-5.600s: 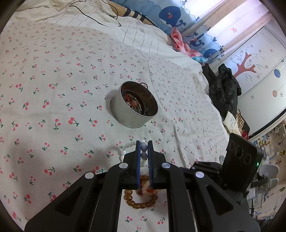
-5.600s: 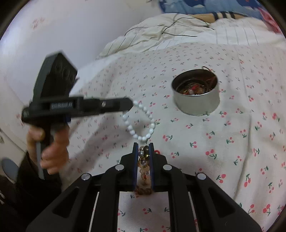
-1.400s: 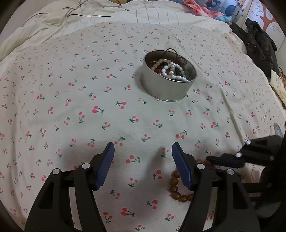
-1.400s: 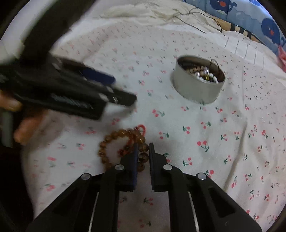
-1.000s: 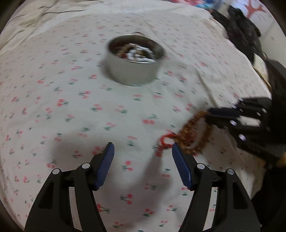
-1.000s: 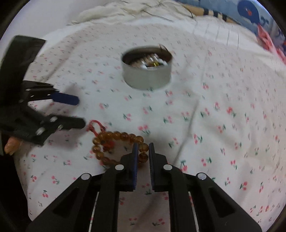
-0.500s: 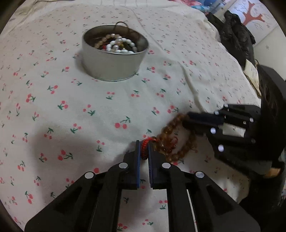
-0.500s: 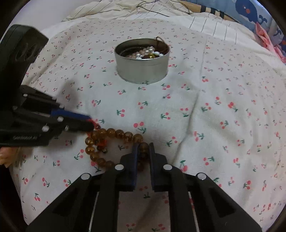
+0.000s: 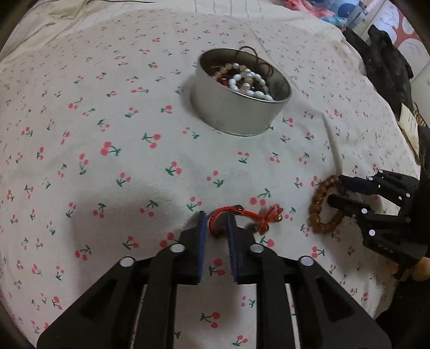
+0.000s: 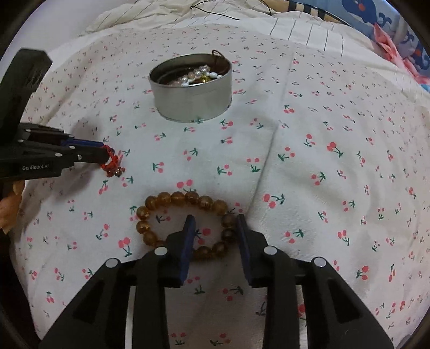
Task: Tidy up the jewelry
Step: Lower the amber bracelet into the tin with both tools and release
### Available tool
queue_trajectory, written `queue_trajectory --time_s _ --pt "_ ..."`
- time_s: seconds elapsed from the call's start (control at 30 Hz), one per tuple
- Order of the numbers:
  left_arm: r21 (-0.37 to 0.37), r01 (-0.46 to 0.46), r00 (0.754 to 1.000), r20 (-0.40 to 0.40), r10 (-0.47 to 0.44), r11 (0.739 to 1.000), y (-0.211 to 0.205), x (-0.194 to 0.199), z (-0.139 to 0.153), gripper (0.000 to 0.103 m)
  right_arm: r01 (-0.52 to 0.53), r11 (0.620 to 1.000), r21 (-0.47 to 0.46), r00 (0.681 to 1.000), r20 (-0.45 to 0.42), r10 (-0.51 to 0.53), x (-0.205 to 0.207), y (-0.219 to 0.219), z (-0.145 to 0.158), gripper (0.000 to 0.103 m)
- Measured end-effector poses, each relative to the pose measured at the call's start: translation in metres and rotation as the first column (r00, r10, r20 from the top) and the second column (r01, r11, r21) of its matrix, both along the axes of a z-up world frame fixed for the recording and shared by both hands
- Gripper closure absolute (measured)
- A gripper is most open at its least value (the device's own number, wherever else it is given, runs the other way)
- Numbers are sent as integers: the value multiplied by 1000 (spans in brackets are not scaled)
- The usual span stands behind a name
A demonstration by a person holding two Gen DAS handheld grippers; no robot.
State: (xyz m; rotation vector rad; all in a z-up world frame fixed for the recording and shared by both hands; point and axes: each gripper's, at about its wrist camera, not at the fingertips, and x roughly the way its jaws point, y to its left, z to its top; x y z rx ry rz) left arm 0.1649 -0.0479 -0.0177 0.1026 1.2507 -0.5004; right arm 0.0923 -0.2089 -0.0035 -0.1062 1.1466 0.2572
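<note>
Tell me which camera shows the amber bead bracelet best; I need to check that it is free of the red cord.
The right wrist view: the amber bead bracelet lies as a full ring in front of the open right gripper, apart from the red cord. The left wrist view shows the bracelet small at the edge, partly covered by a finger.

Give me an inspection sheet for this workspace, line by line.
Surface: cherry-print bedsheet, wrinkled.
Job's things: metal tin holding beaded bracelets; amber bead bracelet on the sheet; red cord bracelet.
Clutter: nothing seen on the sheet.
Grippers: left gripper partly open around the red cord; right gripper open, one finger inside the amber loop.
Cables: thin black cable on the striped blanket.
Surroundings: dark clothing beside the bed.
</note>
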Motion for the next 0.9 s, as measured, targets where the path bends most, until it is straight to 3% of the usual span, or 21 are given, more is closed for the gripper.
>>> queue_trajectory --time_s 0.03,0.07,0.1,0.23,0.43,0.5,0.7,0.9 --pt "2 2 1000 7 -2 1000 -1 -1 0 85 3 1000 4 1000 0 -3 -1 0 0 76" --pt "2 16 1000 12 -16 1000 -4 -3 1 90 7 1000 9 1000 2 -7 0 -2 0 88" --pt "-26 27 1000 4 -27 999 -4 -3 3 96 14 1000 18 1000 4 -14 1 -3 1 91" --pt "-124 37 999 30 -34 992 -3 -4 20 96 50 991 121 998 35 -55 2 -13 13 91" --pt "-256 0 997 80 21 967 14 4 53 96 110 928 355 984 89 -151 5 -40 40 91" --pt "-269 -13 994 102 42 963 17 6 64 96 110 896 430 976 124 -179 6 -46 52 91" --pt "-309 -29 990 124 71 951 22 28 87 96 91 851 517 956 195 -220 23 -44 77 91" --pt "-310 -33 983 164 88 950 10 46 98 96 62 807 588 952 207 -225 45 -39 94 91"
